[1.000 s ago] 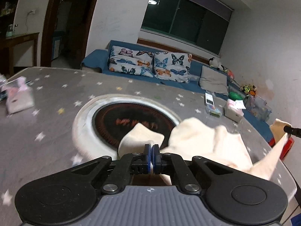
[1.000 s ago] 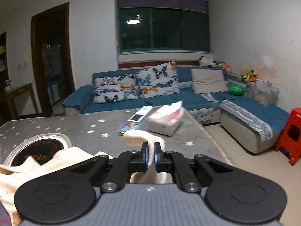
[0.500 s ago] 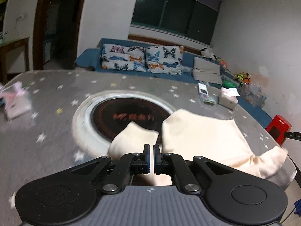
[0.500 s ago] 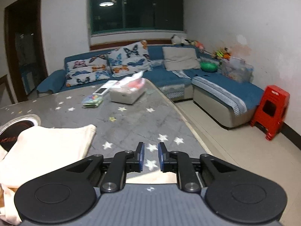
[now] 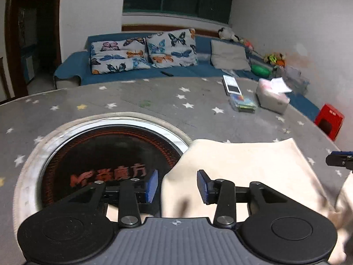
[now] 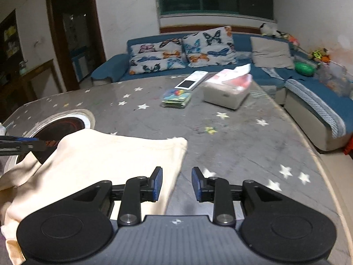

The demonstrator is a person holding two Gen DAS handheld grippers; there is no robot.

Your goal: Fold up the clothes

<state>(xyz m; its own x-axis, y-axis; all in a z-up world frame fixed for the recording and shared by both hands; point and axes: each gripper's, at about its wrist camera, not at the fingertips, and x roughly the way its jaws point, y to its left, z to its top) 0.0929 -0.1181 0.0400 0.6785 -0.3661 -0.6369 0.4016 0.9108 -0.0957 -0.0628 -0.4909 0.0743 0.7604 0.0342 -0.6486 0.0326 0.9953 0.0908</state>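
A cream garment [image 5: 247, 165] lies folded flat on the grey star-patterned table [image 5: 154, 101]; it also shows in the right wrist view [image 6: 106, 161]. My left gripper [image 5: 177, 186] is open and empty over the garment's left near edge, beside the round cooktop. My right gripper [image 6: 177, 184] is open and empty over the garment's right near edge. The right gripper's tip [image 5: 338, 160] shows at the far right of the left wrist view. The left gripper's tip [image 6: 19, 144] shows at the left of the right wrist view.
A round black cooktop [image 5: 106, 154] is set into the table left of the garment. A tissue box [image 6: 227, 90], a phone box [image 6: 192, 80] and a small colourful pack [image 6: 176, 97] sit at the far side. A blue sofa [image 6: 220, 50] stands behind. The table's edge [image 6: 326, 165] runs on the right.
Both grippers let go of the cream garment and opened. The garment, held up a second ago, now lies flat on the table.
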